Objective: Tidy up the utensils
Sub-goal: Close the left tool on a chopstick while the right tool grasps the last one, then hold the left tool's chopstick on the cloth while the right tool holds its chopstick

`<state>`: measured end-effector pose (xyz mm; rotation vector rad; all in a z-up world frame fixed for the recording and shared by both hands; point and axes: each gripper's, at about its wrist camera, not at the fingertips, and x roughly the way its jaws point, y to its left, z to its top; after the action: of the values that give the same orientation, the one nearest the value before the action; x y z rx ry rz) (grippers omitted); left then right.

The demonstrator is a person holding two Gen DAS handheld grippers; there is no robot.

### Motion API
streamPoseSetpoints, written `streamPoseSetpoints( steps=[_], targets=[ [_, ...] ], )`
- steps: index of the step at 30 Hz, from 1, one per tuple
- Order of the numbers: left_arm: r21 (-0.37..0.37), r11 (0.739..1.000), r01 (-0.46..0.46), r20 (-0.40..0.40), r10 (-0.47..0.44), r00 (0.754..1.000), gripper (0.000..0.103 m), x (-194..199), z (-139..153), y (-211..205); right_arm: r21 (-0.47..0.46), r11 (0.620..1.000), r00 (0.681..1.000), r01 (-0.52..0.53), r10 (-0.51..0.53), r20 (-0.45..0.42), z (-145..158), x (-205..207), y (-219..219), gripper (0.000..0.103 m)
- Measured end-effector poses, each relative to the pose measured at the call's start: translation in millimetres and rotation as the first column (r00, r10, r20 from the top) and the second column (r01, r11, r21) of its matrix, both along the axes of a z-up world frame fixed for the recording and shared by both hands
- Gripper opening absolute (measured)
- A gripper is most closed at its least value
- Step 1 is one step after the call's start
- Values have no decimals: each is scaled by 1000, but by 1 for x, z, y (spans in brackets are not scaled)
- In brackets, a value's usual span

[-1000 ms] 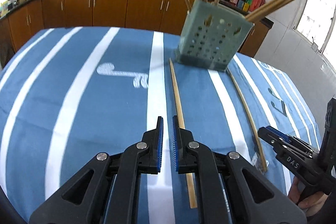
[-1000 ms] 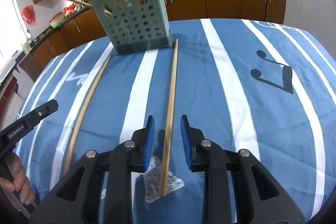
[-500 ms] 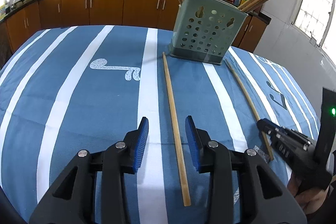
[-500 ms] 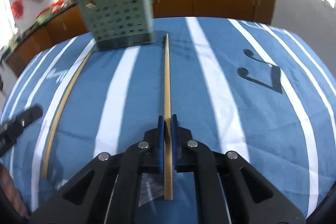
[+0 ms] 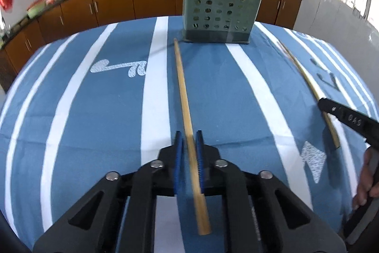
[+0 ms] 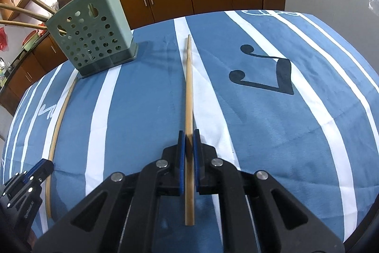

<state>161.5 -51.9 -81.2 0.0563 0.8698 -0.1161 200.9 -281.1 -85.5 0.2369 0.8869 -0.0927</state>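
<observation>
left tongs: clamped on chopstick | right tongs: clamped on another (same grip)

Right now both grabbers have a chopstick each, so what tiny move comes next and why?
Probably lift both a little. The left gripper and right gripper are each shut on a chopstick whose far end looks to rest on the cloth. The holder opens at its top, so the sticks must rise first.

Two low wrist views toward holder
</observation>
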Motion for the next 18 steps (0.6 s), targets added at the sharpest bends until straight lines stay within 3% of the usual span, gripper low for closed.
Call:
streamPoseSetpoints(
  steps=[10,13,18],
  targets=[
    [-56,995,-80,-40,78,996,7,42,5,44,-34,997,998,-67,66,-19,2,17,7,8],
    [-112,991,-74,-45,69,997,7,52,4,55,-60,995,996,-84,83,-12,1,24,10,8],
    [-121,991,-64,-18,62,998,8,51,3,56,-76,992,994,-105,105,-2,0,30,11,9]
  ],
)
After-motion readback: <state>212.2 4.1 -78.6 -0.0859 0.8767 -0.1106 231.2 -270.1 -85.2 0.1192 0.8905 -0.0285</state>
